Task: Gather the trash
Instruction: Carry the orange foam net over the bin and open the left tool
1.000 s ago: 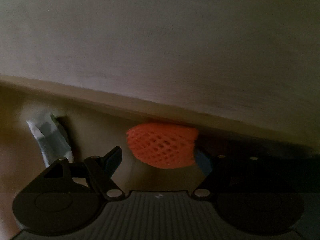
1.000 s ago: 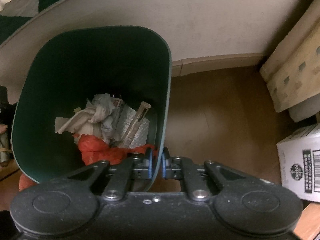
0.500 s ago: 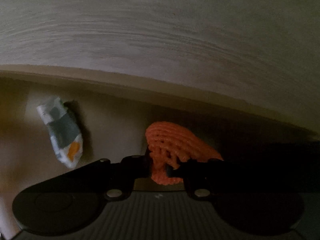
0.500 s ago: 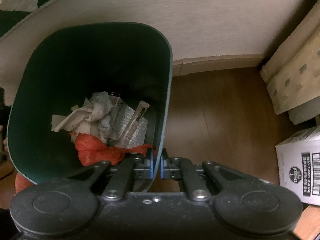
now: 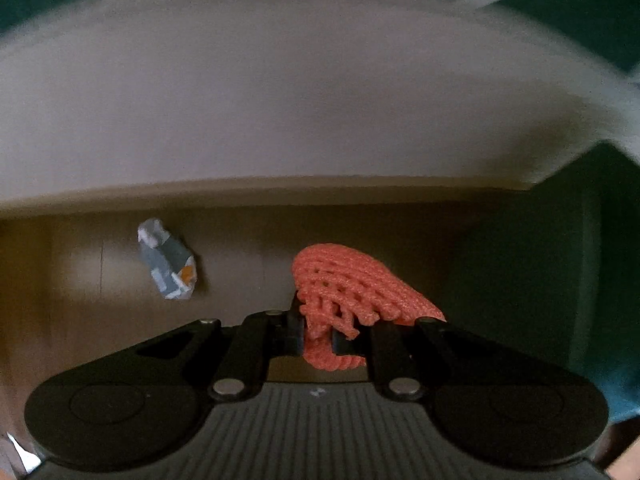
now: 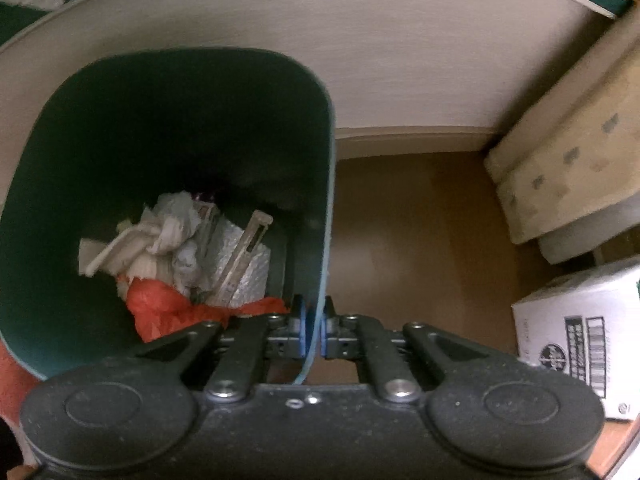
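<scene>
Brown floor point(image 5: 100, 300) meeting a pale wall point(image 5: 280, 100); cardboard boxes point(image 6: 580, 340) at right. Left gripper point(image 5: 316, 336) is clenched on the orange foam net point(image 5: 352, 292), which bulges forward and right of the 2 fingers, clear of the floor. Right gripper point(image 6: 313, 334) is clamped on the rim of the green bin point(image 6: 180, 120), 1 finger inside, 1 outside. A wrapper point(image 5: 170, 266) lies on the floor, left of the net and well apart. Risk: the soft net, pinched only at 1 edge, may slip free during transfer; the thin rim may twist and tip the bin, spilling the paper point(image 6: 160, 236) inside.
</scene>
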`<action>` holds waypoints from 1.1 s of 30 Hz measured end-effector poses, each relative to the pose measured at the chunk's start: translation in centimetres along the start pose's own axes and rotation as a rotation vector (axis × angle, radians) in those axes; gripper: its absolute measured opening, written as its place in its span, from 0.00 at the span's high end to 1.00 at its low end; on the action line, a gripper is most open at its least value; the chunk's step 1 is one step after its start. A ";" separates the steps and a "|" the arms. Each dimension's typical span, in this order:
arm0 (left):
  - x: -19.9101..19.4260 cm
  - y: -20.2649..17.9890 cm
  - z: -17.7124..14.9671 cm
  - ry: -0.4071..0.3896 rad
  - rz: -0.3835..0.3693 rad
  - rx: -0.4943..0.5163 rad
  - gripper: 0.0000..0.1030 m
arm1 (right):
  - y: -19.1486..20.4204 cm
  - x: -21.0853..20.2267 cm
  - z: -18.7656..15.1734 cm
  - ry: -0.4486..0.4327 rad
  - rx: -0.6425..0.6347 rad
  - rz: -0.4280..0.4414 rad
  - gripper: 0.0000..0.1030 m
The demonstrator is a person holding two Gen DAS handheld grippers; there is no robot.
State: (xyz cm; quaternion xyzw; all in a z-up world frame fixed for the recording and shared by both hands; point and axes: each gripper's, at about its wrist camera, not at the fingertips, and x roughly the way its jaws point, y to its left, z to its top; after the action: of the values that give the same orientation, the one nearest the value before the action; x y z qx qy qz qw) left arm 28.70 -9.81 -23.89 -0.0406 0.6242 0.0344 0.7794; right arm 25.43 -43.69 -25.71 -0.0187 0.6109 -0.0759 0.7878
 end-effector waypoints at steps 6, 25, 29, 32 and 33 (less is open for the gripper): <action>-6.4 -5.0 -0.1 -0.061 -0.054 0.114 0.90 | 0.3 -1.6 -0.2 -0.046 -0.031 -0.010 0.98; -7.6 -21.6 -0.8 -0.051 -0.194 0.453 0.90 | 0.5 -4.9 -0.1 -0.166 -0.118 0.033 0.98; -4.9 -22.8 -1.0 -0.016 -0.159 0.487 0.90 | 0.4 -5.0 0.0 -0.173 -0.122 0.041 0.98; -3.4 -23.0 -1.0 0.001 -0.137 0.492 0.90 | 0.4 -5.0 0.0 -0.176 -0.125 0.047 0.98; -3.2 -23.1 -0.9 0.006 -0.131 0.490 0.90 | 0.5 -5.0 -0.1 -0.177 -0.127 0.047 0.98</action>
State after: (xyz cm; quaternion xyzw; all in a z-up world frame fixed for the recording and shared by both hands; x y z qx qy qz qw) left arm 29.54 -32.86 -20.54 0.1093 0.6122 -0.1687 0.7647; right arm 24.19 -42.51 -21.02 -0.0610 0.5428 -0.0167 0.8375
